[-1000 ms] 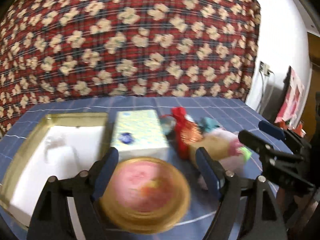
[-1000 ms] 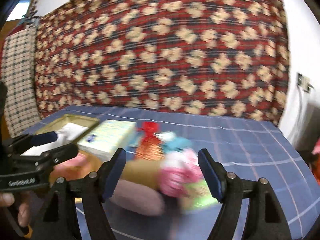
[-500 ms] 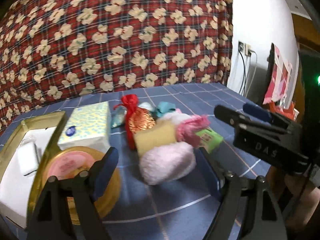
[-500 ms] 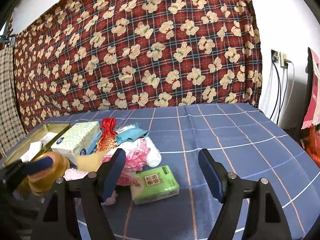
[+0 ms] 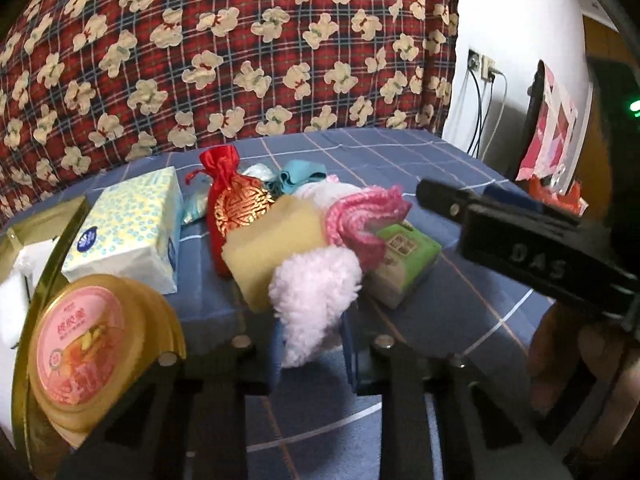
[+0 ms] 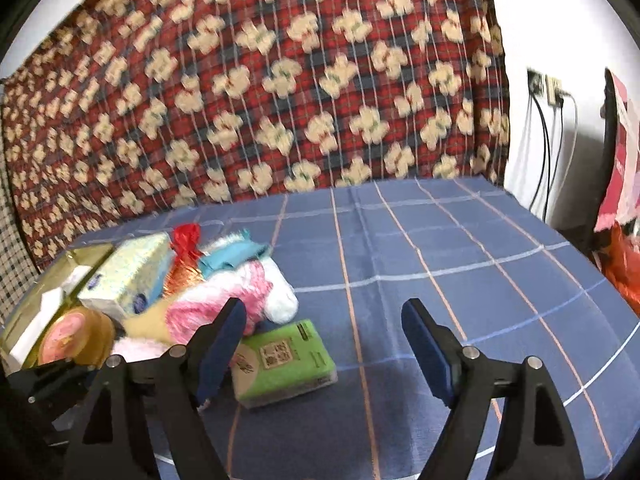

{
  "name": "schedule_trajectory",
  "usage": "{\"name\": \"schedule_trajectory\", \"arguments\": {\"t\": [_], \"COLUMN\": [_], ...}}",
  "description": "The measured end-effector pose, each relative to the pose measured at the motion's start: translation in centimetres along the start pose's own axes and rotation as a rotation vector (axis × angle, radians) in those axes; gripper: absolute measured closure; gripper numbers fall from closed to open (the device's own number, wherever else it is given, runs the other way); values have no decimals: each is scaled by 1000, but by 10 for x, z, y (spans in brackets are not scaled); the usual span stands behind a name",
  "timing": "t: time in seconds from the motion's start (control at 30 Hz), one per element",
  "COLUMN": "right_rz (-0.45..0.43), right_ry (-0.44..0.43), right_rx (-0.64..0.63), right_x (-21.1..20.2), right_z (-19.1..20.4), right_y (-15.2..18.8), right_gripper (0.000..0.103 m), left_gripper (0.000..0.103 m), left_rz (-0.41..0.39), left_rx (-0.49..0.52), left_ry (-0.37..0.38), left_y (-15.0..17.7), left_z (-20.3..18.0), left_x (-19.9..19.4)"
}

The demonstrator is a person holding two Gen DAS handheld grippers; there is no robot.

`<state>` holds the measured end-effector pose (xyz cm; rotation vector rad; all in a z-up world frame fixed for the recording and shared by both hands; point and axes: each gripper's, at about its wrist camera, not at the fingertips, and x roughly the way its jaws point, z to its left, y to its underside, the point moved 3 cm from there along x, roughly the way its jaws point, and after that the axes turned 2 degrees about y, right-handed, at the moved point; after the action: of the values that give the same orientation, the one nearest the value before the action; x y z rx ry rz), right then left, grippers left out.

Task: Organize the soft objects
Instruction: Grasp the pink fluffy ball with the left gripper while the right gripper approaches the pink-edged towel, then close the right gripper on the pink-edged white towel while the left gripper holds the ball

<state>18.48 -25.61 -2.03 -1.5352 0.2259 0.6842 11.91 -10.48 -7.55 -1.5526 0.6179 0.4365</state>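
A pile of soft things lies on the blue checked tablecloth [image 6: 440, 248]. My left gripper [image 5: 310, 354] is shut on a fluffy pale pink puff [image 5: 316, 284], which also shows in the right wrist view [image 6: 138, 348]. Behind it are a yellow sponge [image 5: 272, 240], a pink knitted piece [image 5: 364, 220], a red and gold pouch [image 5: 232, 204], a teal cloth [image 5: 300, 174] and a green tissue pack [image 5: 404, 258]. My right gripper [image 6: 324, 350] is open and empty, just above the green tissue pack [image 6: 280, 364] and right of a pink and white plush [image 6: 240, 292].
A patterned tissue box [image 5: 128, 228] and a round gold tin with a pink lid [image 5: 80, 348] sit left of the pile. A gold tray [image 5: 44, 280] holding white items is at the far left. A red patterned curtain [image 6: 280, 80] hangs behind; wall cables [image 6: 548, 152] are at right.
My left gripper has moved forward and closed on the pale pink puff. My right gripper has shifted nearer the green tissue pack and stays open.
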Motion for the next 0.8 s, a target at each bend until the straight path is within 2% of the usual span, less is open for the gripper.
{"name": "schedule_trajectory", "arguments": {"t": [0.1, 0.2, 0.3, 0.4, 0.63, 0.8], "right_rz": [66, 92, 21, -61, -49, -34], "right_ry": [9, 6, 13, -30, -81, -153], "right_rx": [9, 8, 35, 78, 33, 4], "right_x": [12, 17, 4, -10, -1, 11], "right_z": [-2, -2, -6, -11, 9, 30], "right_y": [2, 4, 3, 1, -6, -10], "right_gripper": [21, 21, 21, 21, 21, 21], "left_gripper": [84, 84, 84, 84, 84, 84], "left_rz": [-40, -85, -120, -157, -175, -188], "left_rx": [5, -3, -7, -17, -47, -62], "left_ry": [27, 47, 35, 12, -19, -27], "left_y": [-4, -10, -15, -18, -19, -21], "left_z": [-1, 1, 5, 10, 21, 27], "left_x": [-9, -21, -28, -34, -28, -26]}}
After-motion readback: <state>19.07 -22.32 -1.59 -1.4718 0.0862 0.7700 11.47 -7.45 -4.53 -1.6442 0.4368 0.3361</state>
